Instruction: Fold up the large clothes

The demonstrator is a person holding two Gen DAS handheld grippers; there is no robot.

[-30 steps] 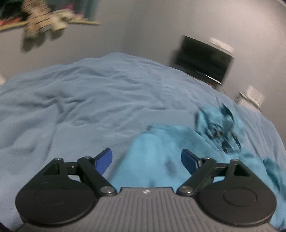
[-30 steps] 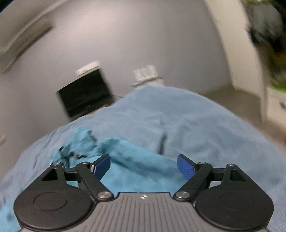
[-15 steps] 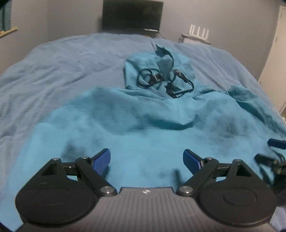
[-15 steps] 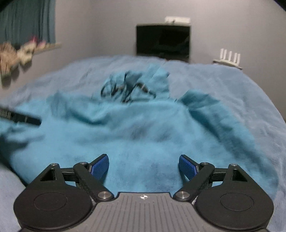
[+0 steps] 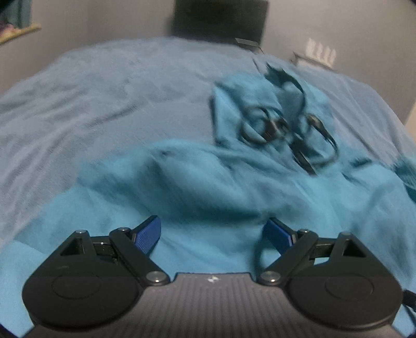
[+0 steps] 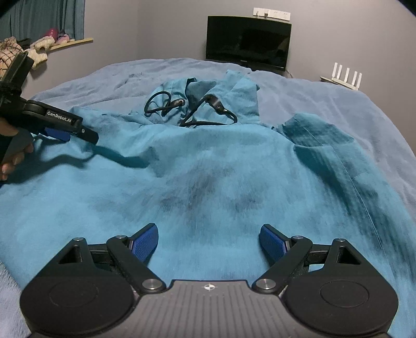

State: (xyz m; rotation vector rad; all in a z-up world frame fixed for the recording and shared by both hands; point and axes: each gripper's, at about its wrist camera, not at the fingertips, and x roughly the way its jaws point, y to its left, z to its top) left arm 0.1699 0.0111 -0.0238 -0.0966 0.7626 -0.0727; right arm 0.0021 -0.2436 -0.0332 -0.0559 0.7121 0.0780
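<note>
Left wrist view
Left gripper: the two blue-padded fingers are spread wide apart, with nothing held between them.
Garment: a large turquoise fleece hoodie is seen spread on the pale blue bed blanket, directly under and ahead of the fingers.
Drawcords: black looped cords are seen lying on the hood at the far end of the hoodie; the picture is blurred.
Background: a black flat screen is set beyond the far edge of the blanket.

Right wrist view
Right gripper: its fingers are likewise released, held over the lower body of the hoodie.
Left gripper: it is seen above the hoodie's left edge; its grip cannot be judged here.
Sleeve: a folded-over sleeve lies on the hoodie's right side.
Router: a white router with upright antennas stands beyond the blanket, right of the screen.
</note>
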